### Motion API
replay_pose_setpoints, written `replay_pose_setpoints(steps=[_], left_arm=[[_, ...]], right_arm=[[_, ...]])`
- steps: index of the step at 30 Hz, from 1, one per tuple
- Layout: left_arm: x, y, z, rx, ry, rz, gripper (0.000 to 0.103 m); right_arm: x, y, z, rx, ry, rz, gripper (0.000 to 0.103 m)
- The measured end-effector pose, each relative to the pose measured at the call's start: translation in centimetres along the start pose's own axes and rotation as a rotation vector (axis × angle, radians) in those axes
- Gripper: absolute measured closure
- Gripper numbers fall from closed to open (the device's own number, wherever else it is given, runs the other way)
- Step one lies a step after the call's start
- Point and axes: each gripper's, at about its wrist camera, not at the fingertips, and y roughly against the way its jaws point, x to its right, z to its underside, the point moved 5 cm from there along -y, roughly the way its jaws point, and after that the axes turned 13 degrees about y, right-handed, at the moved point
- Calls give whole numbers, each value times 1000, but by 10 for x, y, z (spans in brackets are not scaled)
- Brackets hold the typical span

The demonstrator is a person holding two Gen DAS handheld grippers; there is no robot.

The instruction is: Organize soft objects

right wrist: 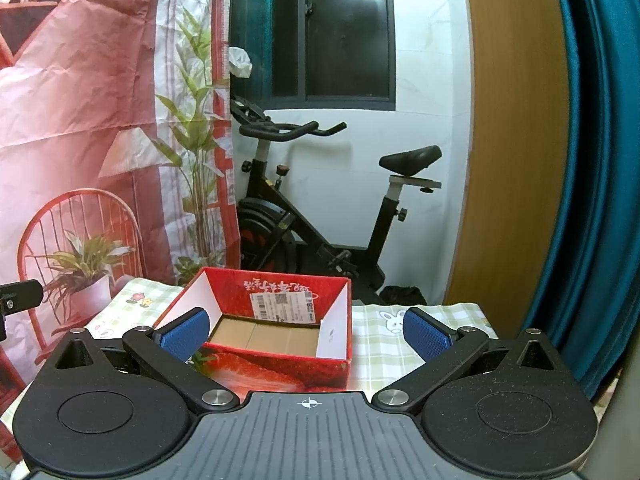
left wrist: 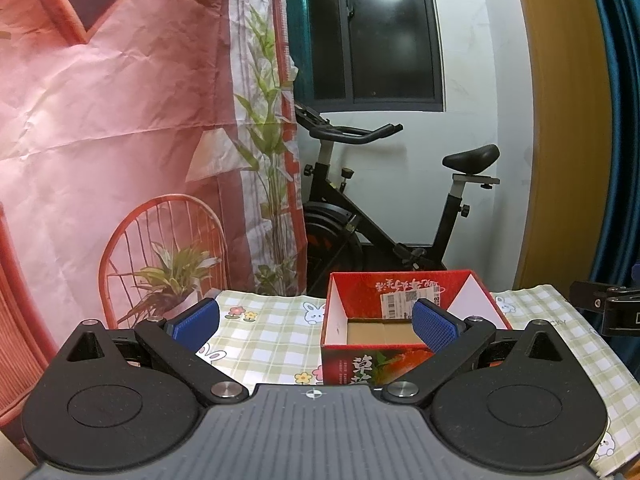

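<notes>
One red box (right wrist: 276, 328) sits on the checked cloth (right wrist: 384, 344), top open. Its long side runs left to right, just ahead of both claws. The left claw (left wrist: 316, 326) and right claw (right wrist: 306, 334) are spread wide, holding nothing.

Each wrist camera sits low behind its own spread fingers, facing level toward 12 o'clock across the table. Both views share the red box (left wrist: 400, 328) (right wrist: 276, 320), near, and the exercise bike (left wrist: 384, 208) (right wrist: 320, 200) beyond. The left view sits further left.
</notes>
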Motion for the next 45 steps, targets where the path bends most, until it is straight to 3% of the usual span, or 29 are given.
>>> replay_pose_setpoints(steps=[45], left_arm=[[-1,-3,7,-26,18,22,0]], right_arm=[[4,-4,1,-25,7,0,0]])
